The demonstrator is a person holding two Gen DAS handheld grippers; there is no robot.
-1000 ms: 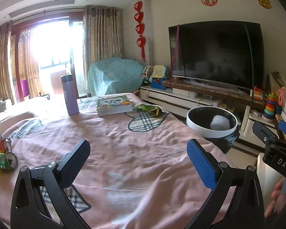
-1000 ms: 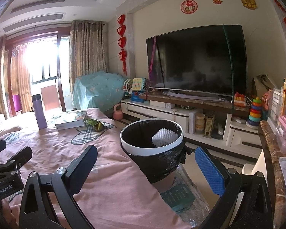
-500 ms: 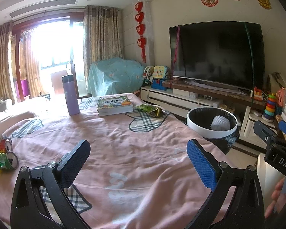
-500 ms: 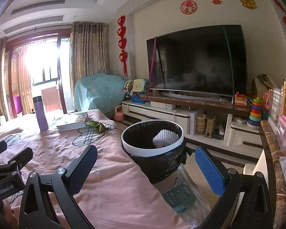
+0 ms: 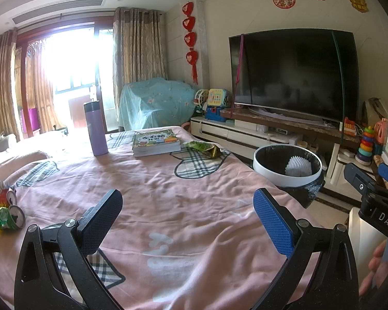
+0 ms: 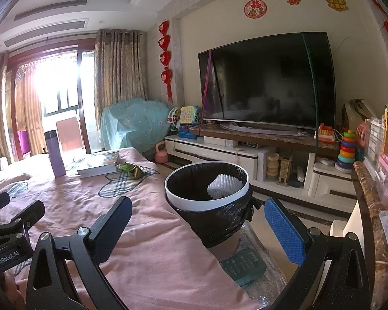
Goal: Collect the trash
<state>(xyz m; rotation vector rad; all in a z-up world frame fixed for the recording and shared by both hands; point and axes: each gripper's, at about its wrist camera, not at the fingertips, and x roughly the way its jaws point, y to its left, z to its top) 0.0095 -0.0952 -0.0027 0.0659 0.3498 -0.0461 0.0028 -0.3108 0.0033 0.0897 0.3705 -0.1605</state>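
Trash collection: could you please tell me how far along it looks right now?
Done: one white foam net lies in the bin. In hand: nothing; the left gripper and right gripper are both open and empty. Left: the green wrapper beside the books, and crushed cans at the table's left edge.

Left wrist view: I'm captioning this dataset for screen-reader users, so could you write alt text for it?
An open left gripper hovers, holding nothing, over a pink cloth with a green snack wrapper, crushed cans, stacked books and a purple bottle. A black-lined trash bin holding white foam netting stands beside it, before a television.
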